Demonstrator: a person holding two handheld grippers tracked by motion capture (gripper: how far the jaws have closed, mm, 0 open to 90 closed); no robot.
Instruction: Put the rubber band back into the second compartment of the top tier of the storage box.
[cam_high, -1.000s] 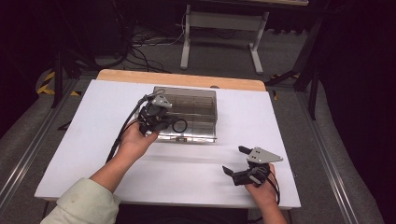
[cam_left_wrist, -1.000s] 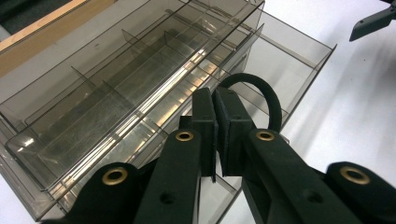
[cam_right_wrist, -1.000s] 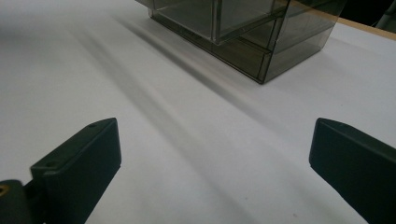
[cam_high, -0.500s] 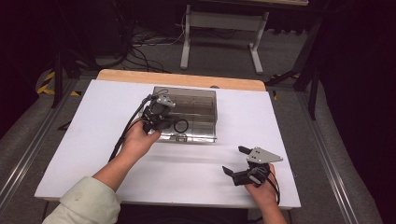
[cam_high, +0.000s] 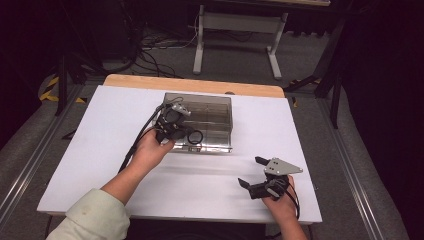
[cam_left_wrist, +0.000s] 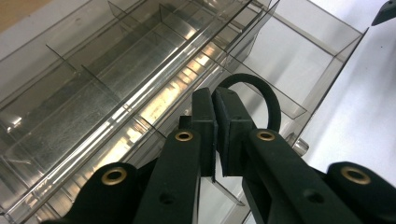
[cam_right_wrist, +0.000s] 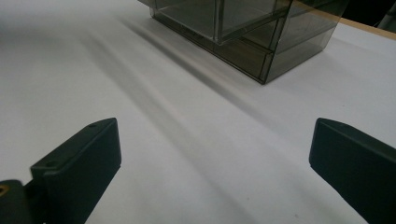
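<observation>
1 white surface (cam_high: 100, 150) carries everything here, its far edge showing a strip of bare wood. On it stands a smoky transparent organizer box (cam_high: 210, 112) split by thin clear dividers into several compartments, with a drawer-like tray pulled out on the side facing the person. The left gripper (cam_high: 181, 134) is held over the box's near left corner, the person's left hand (cam_high: 150, 150) wrapped around its body and its cable trailing back toward the person. Its jaws are clenched on a black rubber ring (cam_left_wrist: 261, 95): in the left gripper view the 2 pads press together on the ring's band while the loop arches out just beyond them, above a compartment of the pulled-out tray. The right gripper (cam_high: 251, 172) sits well apart from the box, low over bare surface in the right hand (cam_high: 280, 205), with its jaws spread wide and nothing between them; the box lies ahead of it and to its right.
</observation>
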